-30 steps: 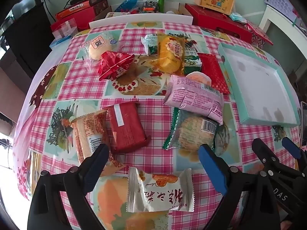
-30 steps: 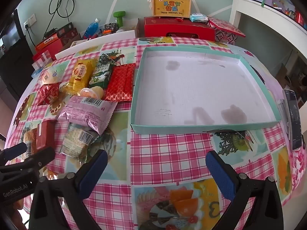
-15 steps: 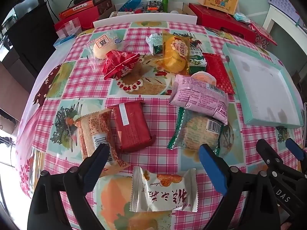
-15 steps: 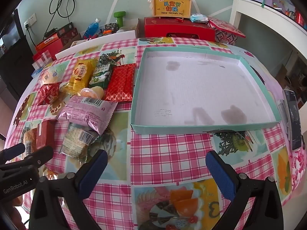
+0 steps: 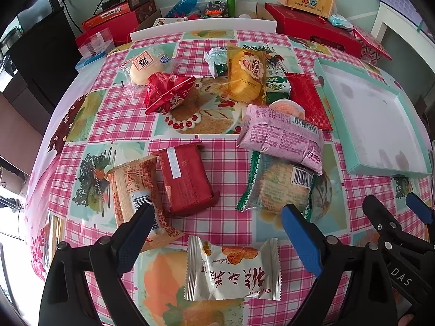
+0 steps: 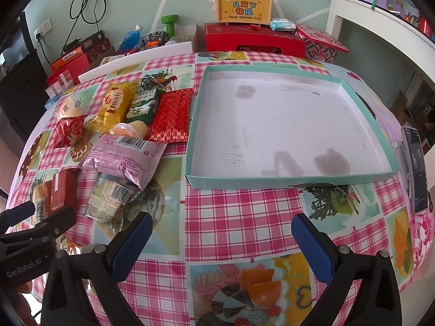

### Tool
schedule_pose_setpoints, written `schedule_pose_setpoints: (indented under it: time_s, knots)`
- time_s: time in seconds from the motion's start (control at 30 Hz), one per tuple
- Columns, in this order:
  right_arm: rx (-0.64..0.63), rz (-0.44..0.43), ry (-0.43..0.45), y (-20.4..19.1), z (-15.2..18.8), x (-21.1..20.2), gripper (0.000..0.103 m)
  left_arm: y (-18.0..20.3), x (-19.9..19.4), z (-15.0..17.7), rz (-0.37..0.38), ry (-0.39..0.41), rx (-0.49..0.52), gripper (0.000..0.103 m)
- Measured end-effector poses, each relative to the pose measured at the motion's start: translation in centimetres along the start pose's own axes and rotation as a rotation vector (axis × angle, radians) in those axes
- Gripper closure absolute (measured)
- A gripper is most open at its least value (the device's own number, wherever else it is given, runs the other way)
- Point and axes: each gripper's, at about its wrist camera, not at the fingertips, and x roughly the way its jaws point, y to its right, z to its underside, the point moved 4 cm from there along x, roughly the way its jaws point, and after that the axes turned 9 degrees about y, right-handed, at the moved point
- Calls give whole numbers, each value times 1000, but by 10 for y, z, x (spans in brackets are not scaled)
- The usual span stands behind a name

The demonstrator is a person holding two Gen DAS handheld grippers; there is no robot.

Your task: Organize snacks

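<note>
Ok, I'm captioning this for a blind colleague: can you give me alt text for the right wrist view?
An open right gripper hovers over a pink checked tablecloth, facing an empty teal-edged tray. Wrapped snacks lie in a cluster left of the tray, among them a pink packet and a red packet; the left gripper shows at the left edge.

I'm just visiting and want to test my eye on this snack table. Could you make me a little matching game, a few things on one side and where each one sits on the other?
Things:
1. white snack packet
2. pink snack packet
3. teal tray
4. phone

Places:
A. at the table's right edge, past the tray
B. lying partly on top of the green-edged biscuit packet
C. nearest, between the fingers of the open left tool
D. beyond the open right tool, with nothing in it

Pairs: 1-C, 2-B, 3-D, 4-A
</note>
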Motion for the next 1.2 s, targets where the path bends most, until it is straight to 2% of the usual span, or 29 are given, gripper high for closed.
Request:
schedule_pose_setpoints:
  time_s: [1.2]
  knots:
    - [1, -1, -4, 0, 1, 2, 0, 4, -1, -1, -4, 13, 37, 8]
